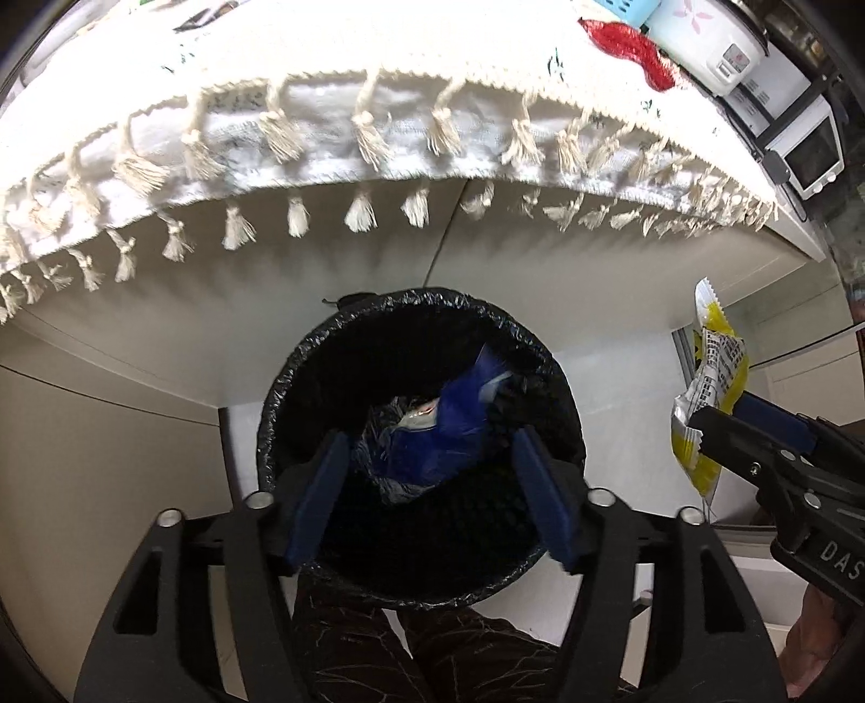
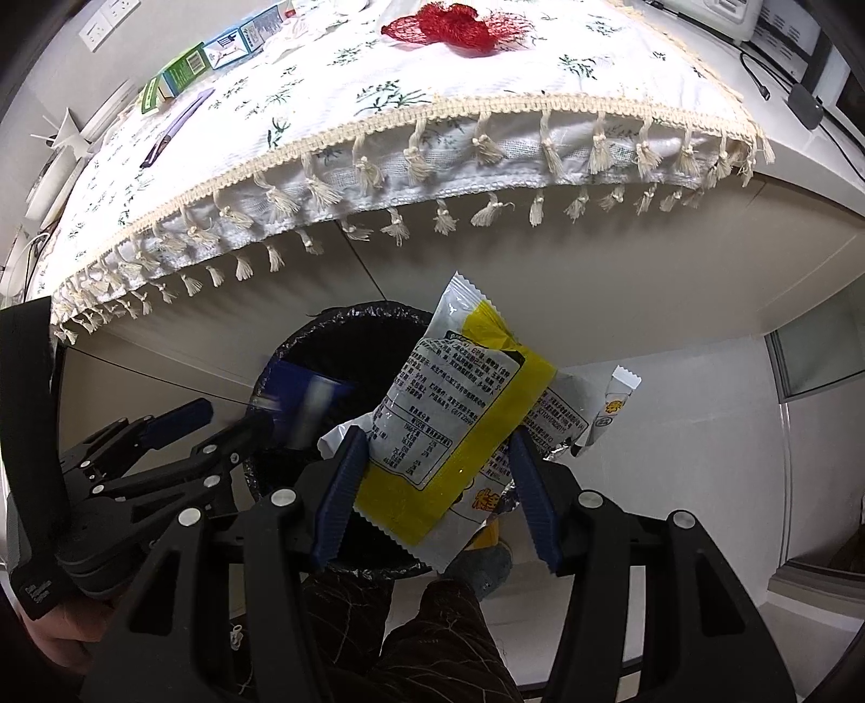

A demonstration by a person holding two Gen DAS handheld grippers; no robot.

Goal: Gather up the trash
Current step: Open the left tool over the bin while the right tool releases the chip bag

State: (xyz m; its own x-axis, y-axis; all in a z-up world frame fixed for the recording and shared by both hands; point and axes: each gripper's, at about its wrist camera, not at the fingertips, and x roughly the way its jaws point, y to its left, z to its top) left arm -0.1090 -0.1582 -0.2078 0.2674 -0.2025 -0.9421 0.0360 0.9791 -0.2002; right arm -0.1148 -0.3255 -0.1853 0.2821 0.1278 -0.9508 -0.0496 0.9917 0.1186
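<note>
- The left gripper point(image 1: 430, 486) points down over the black-lined trash bin point(image 1: 557, 378), its blue pads spread wide with nothing between them.
- Just beyond its fingertips a blue wrapper point(image 1: 432, 432) sits inside the bin's mouth, blurred in the right wrist view.
- The right gripper point(image 2: 432, 486) is held to the right of the bin, level with its rim, pinching a yellow-and-silver snack packet point(image 2: 459, 411) between its pads.
- Above both hangs the fringed floral tablecloth point(image 2: 378, 135), with red netting point(image 2: 448, 24) on top.
</note>
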